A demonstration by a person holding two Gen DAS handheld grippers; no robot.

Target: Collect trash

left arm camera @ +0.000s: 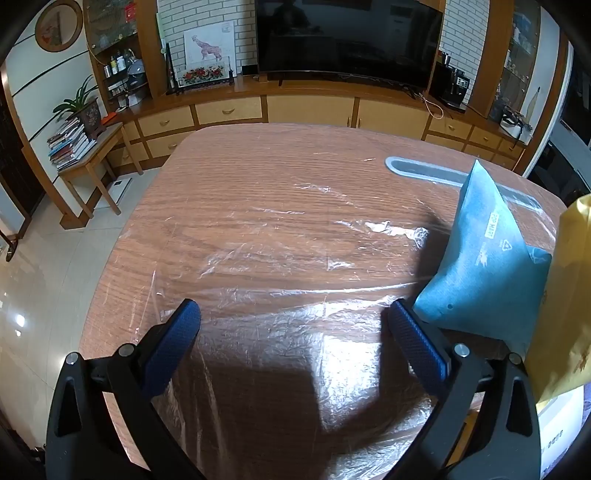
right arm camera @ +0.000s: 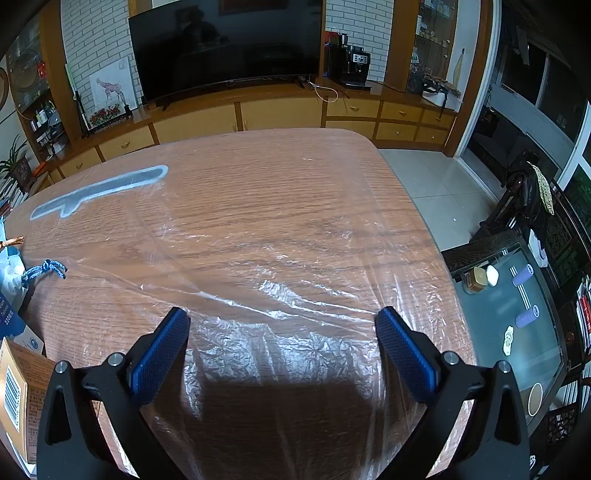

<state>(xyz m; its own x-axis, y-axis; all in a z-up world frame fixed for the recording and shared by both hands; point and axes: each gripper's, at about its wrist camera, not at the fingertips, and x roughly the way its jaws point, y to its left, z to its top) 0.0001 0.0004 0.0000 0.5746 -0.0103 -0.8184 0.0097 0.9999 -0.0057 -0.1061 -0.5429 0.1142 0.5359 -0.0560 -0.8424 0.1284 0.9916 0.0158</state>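
Left gripper (left arm camera: pixel 293 332) spread wide, nothing between the pads, hanging over the near edge of the plastic-covered wooden table (left arm camera: pixel 258 177). Right gripper (right arm camera: pixel 282 339) same deal, wide and empty. Blue pouch (left arm camera: pixel 484 254) propped near the table's right edge, touching a yellow packet (left arm camera: pixel 565 295). Cardboard box (right arm camera: pixel 22 391) at the near-left corner. Farther back, a TV (left arm camera: pixel 347 33).

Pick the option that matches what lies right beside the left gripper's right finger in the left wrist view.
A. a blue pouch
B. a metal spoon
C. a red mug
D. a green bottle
A: a blue pouch sits on the plastic-covered table next to the right of the left gripper's fingers.
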